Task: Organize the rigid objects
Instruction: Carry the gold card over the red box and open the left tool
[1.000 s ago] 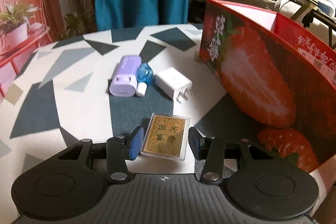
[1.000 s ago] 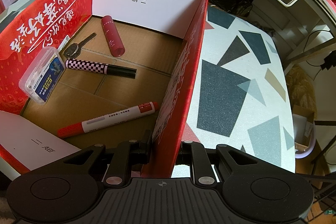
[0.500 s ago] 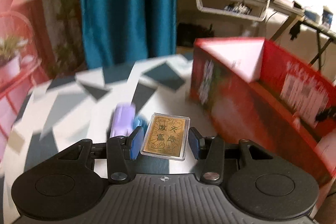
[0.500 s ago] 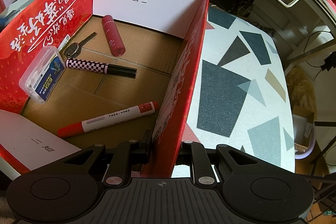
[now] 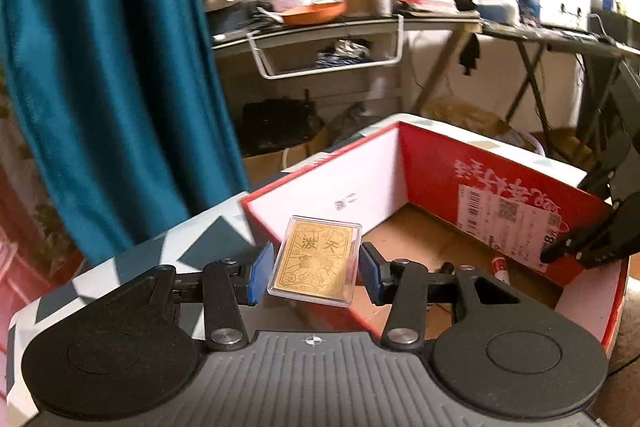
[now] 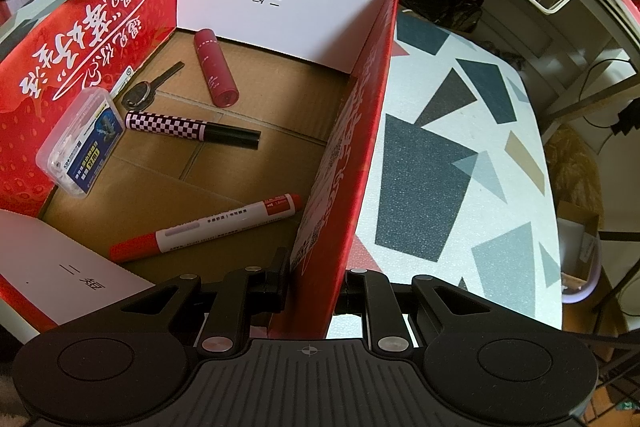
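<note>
The left gripper has its jaws closed on a gold card in a clear case, gripped by its long edges and held in the air over the near wall of the red strawberry box, well above the box floor. To do this step well, I would carry the card further in past the wall, lower it toward the bare cardboard in the middle of the box, and level it before letting go, so it lands flat rather than striking the wall or the things already inside. The right gripper should hold as it is: its jaws are pinched narrow on the box's right wall, steadying the box on the tabletop.

Counted inside the box, left to right: one clear plastic case with a blue label, leaning on the left wall; one dark key; one checkered pen; one red marker; one maroon tube near the far wall. One card is in the air.
</note>
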The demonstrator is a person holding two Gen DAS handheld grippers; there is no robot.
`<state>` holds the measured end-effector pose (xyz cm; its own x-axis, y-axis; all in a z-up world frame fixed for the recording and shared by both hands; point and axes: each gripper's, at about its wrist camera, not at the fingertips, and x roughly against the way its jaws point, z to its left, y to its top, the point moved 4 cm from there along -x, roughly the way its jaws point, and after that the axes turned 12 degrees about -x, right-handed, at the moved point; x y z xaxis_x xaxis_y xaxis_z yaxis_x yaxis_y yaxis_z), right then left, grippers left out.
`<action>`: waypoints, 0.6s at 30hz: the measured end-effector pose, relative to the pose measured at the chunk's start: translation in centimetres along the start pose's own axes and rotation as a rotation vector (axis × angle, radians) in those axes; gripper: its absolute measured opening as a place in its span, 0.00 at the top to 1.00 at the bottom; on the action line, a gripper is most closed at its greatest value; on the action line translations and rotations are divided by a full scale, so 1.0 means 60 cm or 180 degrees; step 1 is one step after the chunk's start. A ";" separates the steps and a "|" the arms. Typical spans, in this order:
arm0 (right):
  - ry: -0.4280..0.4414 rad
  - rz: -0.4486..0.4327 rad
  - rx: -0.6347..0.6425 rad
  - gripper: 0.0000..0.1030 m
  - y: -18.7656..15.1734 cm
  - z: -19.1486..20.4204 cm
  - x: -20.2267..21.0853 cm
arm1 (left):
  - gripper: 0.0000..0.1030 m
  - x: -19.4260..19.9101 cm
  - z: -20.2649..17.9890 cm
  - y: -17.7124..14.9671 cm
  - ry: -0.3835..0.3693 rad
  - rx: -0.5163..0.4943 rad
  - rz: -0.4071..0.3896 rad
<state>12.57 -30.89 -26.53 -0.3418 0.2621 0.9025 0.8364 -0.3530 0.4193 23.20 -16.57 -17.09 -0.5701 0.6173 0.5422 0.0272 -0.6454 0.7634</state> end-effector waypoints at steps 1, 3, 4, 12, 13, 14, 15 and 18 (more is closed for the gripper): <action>0.0000 0.0001 0.0001 0.84 0.000 0.000 0.000 | 0.52 -0.006 -0.004 0.002 -0.0009 -0.0027 0.0004; 0.0000 0.0001 0.0002 0.84 0.000 0.000 0.000 | 0.52 -0.019 -0.012 0.005 -0.0018 -0.0084 0.0034; 0.0000 0.0001 0.0002 0.84 0.000 0.000 0.000 | 0.52 -0.027 -0.014 0.004 -0.0037 -0.0080 0.0055; -0.0001 0.0003 0.0005 0.84 0.000 0.000 0.000 | 0.52 -0.038 -0.011 -0.003 -0.0087 -0.0084 0.0122; -0.0002 0.0005 0.0007 0.84 0.000 0.000 0.000 | 0.52 -0.038 -0.010 -0.003 -0.0090 -0.0082 0.0121; -0.0003 0.0006 0.0008 0.84 0.000 0.001 0.000 | 0.52 -0.039 -0.010 -0.003 -0.0089 -0.0086 0.0121; -0.0003 0.0006 0.0009 0.84 0.000 0.001 0.000 | 0.52 -0.038 -0.009 -0.003 -0.0087 -0.0091 0.0122; -0.0002 0.0005 0.0007 0.84 0.000 0.001 0.000 | 0.52 -0.037 -0.007 -0.003 -0.0098 -0.0084 0.0120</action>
<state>12.61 -30.87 -26.54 -0.3402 0.2623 0.9030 0.8379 -0.3515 0.4177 24.08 -18.00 -18.57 -0.5435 0.6056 0.5812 0.0262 -0.6798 0.7329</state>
